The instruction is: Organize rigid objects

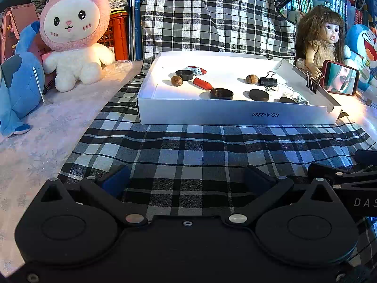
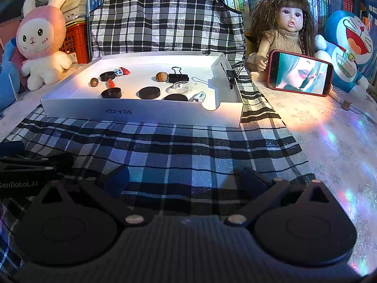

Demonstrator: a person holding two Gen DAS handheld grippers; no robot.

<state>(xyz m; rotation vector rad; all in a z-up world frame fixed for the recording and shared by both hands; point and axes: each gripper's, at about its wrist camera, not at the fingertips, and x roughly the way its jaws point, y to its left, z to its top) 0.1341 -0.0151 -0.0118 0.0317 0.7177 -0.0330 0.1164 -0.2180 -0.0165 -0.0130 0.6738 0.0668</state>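
A shallow white box (image 1: 235, 114) sits on a black-and-white checked cloth (image 1: 188, 146), and its near wall carries the printed label "NO.A-2224" (it reads upside down from both cameras). Inside the box lie the small hard things: three dark round discs, one at the back left (image 1: 184, 74), one near the front (image 1: 221, 93) and one just right of it (image 1: 259, 94); a red cone-shaped piece (image 1: 202, 83) between the first two; a brown nut (image 1: 176, 80) at the left and a second nut (image 1: 252, 79) touching a black binder clip (image 1: 268, 81). In the right wrist view a clear glass dish (image 2: 182, 86) shows near the box's right end, and another binder clip (image 2: 230, 74) grips the right wall.

The left gripper (image 1: 186, 179) hovers low over the cloth in front of the box, its jaws spread wide with nothing between them. The right gripper (image 2: 186, 179) is beside it, likewise wide apart and holding nothing. The left tool's side, seen from the right camera, reads "GenRobot.AI" (the first letter is cut off); the right tool's side shows "DAS".

Behind the box sit a pink-hooded rabbit plush (image 1: 73, 33), a long-haired doll (image 2: 287, 26), a blue cat plush (image 2: 348, 42) and a red-cased phone (image 2: 301, 75) with a face on its screen.
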